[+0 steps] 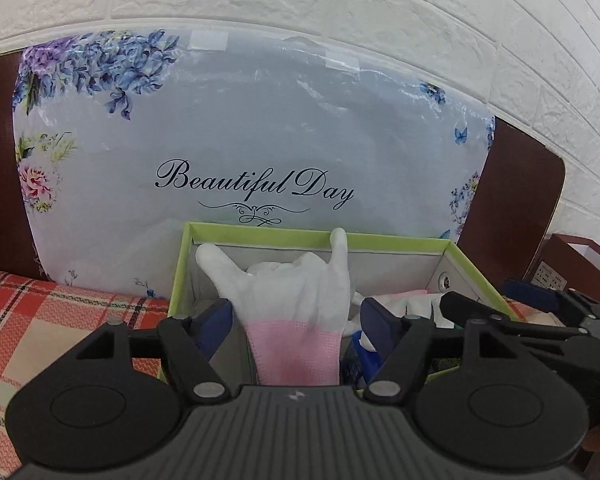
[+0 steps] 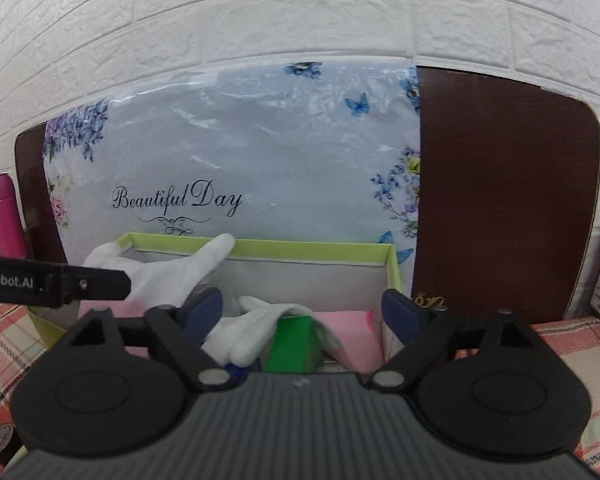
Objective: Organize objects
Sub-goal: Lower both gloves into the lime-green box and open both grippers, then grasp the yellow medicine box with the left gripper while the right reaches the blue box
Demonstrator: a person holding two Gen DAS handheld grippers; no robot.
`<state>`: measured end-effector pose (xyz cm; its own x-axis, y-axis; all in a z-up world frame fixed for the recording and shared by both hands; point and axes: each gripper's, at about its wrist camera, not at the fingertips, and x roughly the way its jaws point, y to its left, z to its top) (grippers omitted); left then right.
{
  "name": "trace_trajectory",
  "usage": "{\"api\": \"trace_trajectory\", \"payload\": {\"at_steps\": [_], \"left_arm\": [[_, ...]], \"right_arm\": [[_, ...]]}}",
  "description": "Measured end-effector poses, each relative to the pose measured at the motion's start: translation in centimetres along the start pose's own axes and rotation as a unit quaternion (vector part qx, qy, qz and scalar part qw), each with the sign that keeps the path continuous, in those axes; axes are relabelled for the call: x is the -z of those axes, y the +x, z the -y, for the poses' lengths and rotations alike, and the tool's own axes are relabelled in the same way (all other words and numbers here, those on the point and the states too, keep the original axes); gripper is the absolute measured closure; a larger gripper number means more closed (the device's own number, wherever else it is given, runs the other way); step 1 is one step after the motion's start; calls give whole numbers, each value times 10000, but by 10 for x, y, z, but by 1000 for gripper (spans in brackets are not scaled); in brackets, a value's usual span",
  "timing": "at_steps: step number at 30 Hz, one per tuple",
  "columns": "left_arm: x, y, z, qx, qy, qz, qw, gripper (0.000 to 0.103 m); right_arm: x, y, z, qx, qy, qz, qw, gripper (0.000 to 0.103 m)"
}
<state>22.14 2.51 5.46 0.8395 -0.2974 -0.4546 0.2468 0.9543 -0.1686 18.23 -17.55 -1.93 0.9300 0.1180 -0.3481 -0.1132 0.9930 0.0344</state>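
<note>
A green-rimmed storage box (image 1: 312, 235) stands on the bed before a pillow; it also shows in the right wrist view (image 2: 308, 249). A white glove with a pink cuff (image 1: 300, 300) stands up over the box's left part, between the fingers of my left gripper (image 1: 296, 320), which are spread wide and do not press it. It shows at the left in the right wrist view (image 2: 168, 272). My right gripper (image 2: 302, 312) is open above the box's right part, over another white glove (image 2: 252, 332), a green packet (image 2: 292, 344) and pink cloth (image 2: 348, 332).
A "Beautiful Day" pillow (image 1: 252, 152) leans on a brown headboard (image 2: 500, 200) under a white brick wall. A plaid red bedsheet (image 1: 40, 320) surrounds the box. A pink bottle (image 2: 4, 216) stands far left. A brown box (image 1: 572, 264) sits at the right.
</note>
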Motion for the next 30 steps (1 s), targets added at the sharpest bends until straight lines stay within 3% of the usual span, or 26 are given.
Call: {"api": "trace_trajectory", "payload": {"at_steps": [2, 5, 10, 14, 23, 30], "left_arm": [[-1, -7, 2, -5, -59, 23, 10000, 29], [-2, -26, 7, -63, -111, 186, 9997, 25], [3, -69, 21, -328, -124, 398, 9986, 21], [19, -97, 32, -421, -45, 250, 9988, 19], [73, -130, 38, -495, -354, -193, 9980, 19], [102, -129, 46, -372, -456, -464, 9972, 19]], "right_arm": [[-4, -5, 2, 16, -6, 31, 10000, 11], [-11, -23, 4, -27, 123, 181, 9998, 0], [-16, -64, 4, -10, 226, 418, 9989, 0], [-12, -97, 4, -137, 328, 459, 9983, 0], [15, -163, 0, -129, 332, 477, 9982, 0], [54, -182, -3, -81, 443, 26, 9990, 0]]}}
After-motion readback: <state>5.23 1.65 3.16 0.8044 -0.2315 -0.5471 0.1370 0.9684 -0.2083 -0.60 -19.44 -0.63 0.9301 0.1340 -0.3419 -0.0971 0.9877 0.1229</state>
